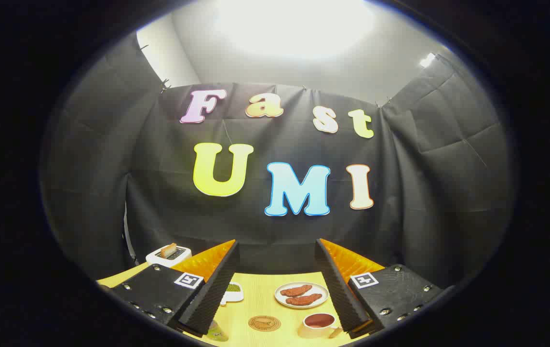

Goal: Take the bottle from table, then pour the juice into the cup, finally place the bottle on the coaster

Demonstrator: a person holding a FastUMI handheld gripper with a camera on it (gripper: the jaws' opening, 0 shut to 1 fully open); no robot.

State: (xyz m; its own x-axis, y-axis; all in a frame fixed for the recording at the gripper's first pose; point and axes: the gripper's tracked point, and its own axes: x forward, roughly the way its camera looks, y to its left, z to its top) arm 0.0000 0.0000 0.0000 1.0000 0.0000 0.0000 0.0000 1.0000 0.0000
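Fingers (224, 289) spread wide, holding nothing, above the wooden table (260, 299).
Between them below: round coaster (264, 323), bare; cup (319, 324) with a dark red inside; green bottle top (216, 331) by the left finger. Bottle apparently untouched; taking, pouring, placing remain.

A light wooden table (260, 301) fills the lower middle of the frame. On it lie a round cork coaster (264, 323), a cup (319, 325) with dark red juice to its right, a white plate (301, 295) with two brown food pieces above, a small white dish (233, 292) with something green, and a white toaster (169, 255) holding a bread slice at the left. A green thing (217, 332), partly hidden, sits at the bottom left.
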